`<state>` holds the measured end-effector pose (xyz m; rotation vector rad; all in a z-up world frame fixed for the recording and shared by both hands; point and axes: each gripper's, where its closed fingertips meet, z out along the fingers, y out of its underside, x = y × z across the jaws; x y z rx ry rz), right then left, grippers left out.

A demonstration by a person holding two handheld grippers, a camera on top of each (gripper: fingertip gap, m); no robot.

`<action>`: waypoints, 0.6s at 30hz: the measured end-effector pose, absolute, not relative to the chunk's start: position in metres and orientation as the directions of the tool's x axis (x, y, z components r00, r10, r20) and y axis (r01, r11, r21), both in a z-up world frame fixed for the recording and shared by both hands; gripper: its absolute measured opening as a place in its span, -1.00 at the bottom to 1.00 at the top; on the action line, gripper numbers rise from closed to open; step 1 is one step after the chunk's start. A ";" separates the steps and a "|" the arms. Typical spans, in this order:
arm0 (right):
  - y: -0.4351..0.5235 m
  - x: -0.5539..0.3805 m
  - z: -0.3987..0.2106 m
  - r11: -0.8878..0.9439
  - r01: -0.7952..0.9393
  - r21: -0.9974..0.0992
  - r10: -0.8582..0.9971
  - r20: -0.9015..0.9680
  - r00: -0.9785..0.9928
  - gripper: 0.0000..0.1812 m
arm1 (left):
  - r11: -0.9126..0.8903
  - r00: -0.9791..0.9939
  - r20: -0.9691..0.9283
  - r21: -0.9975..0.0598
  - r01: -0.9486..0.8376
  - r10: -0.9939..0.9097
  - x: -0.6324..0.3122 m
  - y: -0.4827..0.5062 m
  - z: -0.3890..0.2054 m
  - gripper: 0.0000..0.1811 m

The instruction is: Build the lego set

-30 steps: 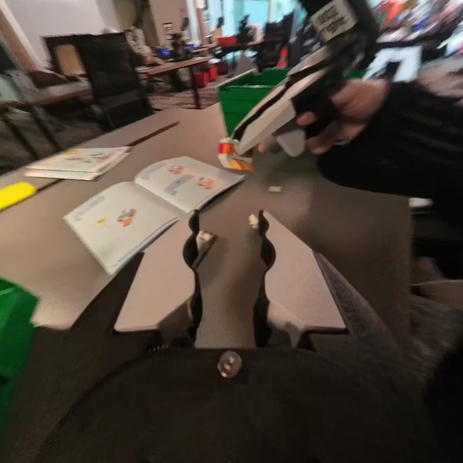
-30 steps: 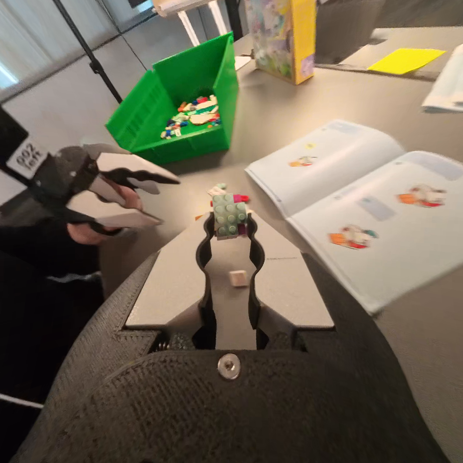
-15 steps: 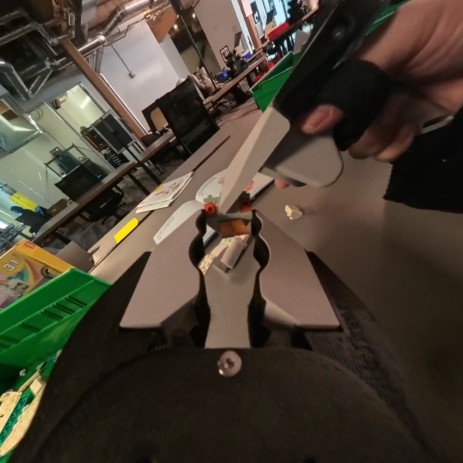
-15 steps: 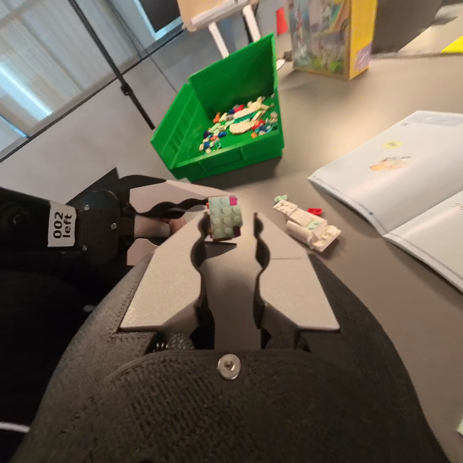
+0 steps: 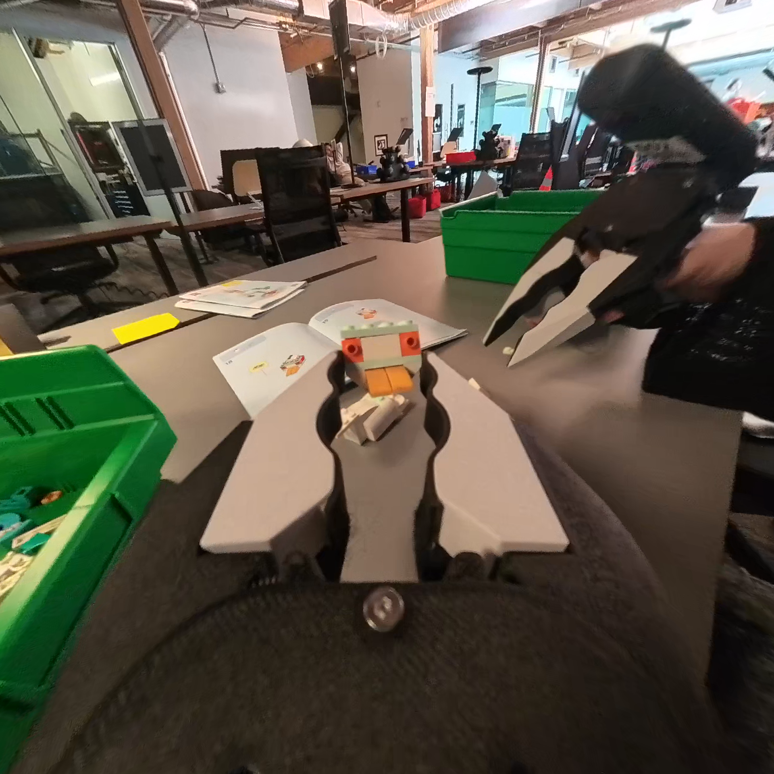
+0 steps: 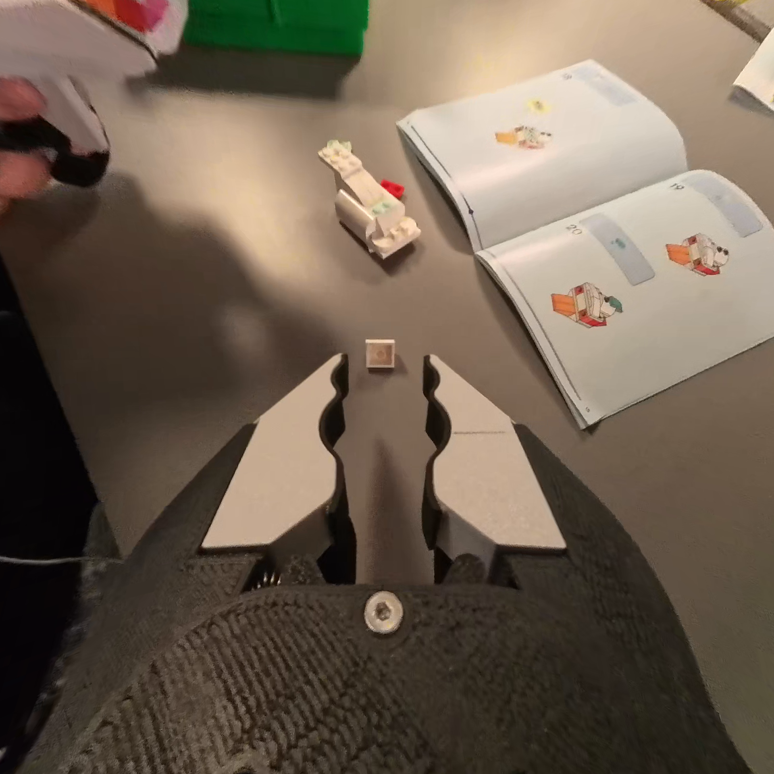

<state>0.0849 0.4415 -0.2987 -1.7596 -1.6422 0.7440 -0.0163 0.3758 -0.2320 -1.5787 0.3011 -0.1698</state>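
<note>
My left gripper (image 5: 382, 358) is shut on a small lego head (image 5: 379, 356) with a pale green top, red sides and an orange beak, held above the grey table (image 5: 586, 439). A white lego body (image 5: 372, 419) lies on the table beneath it and also shows in the right wrist view (image 6: 368, 205), with a loose red piece (image 6: 393, 187) beside it. My right gripper (image 6: 384, 359) is open and empty, low over the table, with a small tan square tile (image 6: 380, 354) just at its tips. It also shows at the right of the left wrist view (image 5: 497, 354).
An open instruction booklet (image 6: 586, 234) lies right of the white body. A green bin (image 5: 83, 439) of loose pieces stands at the near left and another green bin (image 5: 502, 247) at the back right. More booklets (image 5: 243, 295) and a yellow note (image 5: 144, 327) lie farther back. It is some 12 cm from my left tips to the loose red piece (image 6: 393, 187).
The lego head passed from my right gripper to my left, which shut on it. My right gripper opened and moved down over the small tile.
</note>
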 end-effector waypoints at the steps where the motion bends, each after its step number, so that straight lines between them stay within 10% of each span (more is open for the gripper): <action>1: 0.442 0.085 -0.302 -0.017 0.663 -0.748 0.998 0.027 0.057 -0.65 | -0.011 0.951 -0.065 -0.997 -0.071 -0.301 -0.017 0.376 -0.232 -0.61; 18: 0.444 0.057 -0.317 -0.053 0.730 -0.681 0.999 -0.027 0.047 -0.83 | -0.090 0.921 0.020 -0.996 -0.016 -0.388 -0.006 0.376 -0.243 -0.62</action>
